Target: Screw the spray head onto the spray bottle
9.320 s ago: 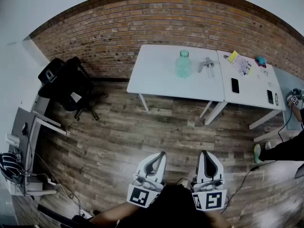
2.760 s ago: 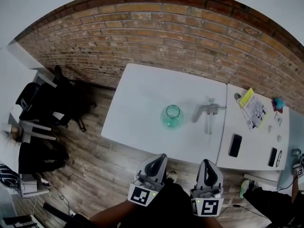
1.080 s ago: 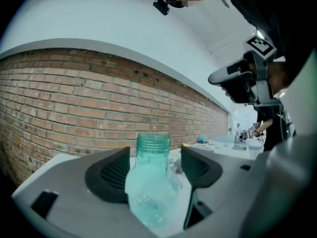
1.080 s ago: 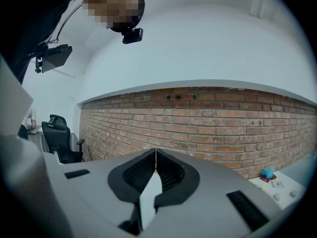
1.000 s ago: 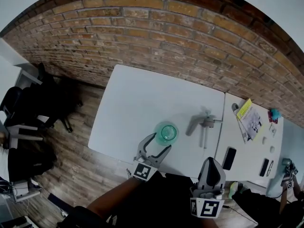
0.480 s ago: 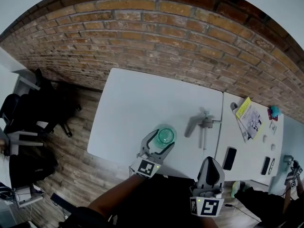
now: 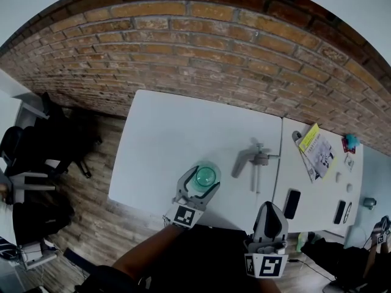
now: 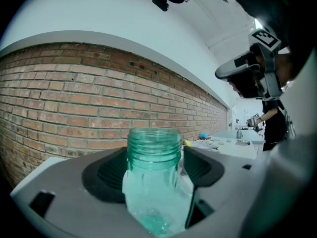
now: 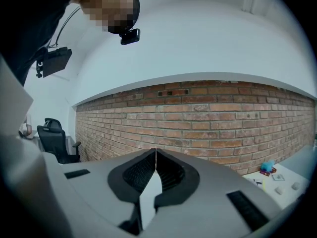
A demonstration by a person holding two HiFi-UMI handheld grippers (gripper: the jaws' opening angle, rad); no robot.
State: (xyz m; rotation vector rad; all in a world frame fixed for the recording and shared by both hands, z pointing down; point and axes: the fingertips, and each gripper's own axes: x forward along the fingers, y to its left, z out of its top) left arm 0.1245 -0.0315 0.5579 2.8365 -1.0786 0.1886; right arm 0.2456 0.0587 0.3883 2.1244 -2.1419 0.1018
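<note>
Spray bottle (image 7: 206,177): translucent green plastic with a ribbed threaded neck and an open mouth. It stands upright near the front edge of the white table (image 7: 165,139), between the jaws of your left gripper (image 7: 203,180). Those jaws stand spread and have just been opening; in the left gripper view the ridged black pads (image 8: 106,175) flank the neck with a gap on each side.

Spray head (image 7: 250,161): grey, with a trigger and a thin dip tube. It lies on its side on the same table, to the right of the bottle and well apart from it. Nothing lies between the two.

Right gripper (image 7: 269,206): your jaws here are pressed together tip to tip and hold nothing. It hangs off the table's front edge, near you.

Second table (image 7: 317,188): white, butted against the first on the right. It carries a yellow-edged booklet (image 7: 314,148), two dark flat phones (image 7: 291,204) (image 7: 339,212) and a small teal item (image 7: 350,141), too small to identify.

Surroundings: a rough red brick wall (image 7: 214,54) runs behind both tables, wood plank floor (image 7: 91,224) lies to the left, and a black office chair (image 7: 24,145) stands at the far left.
</note>
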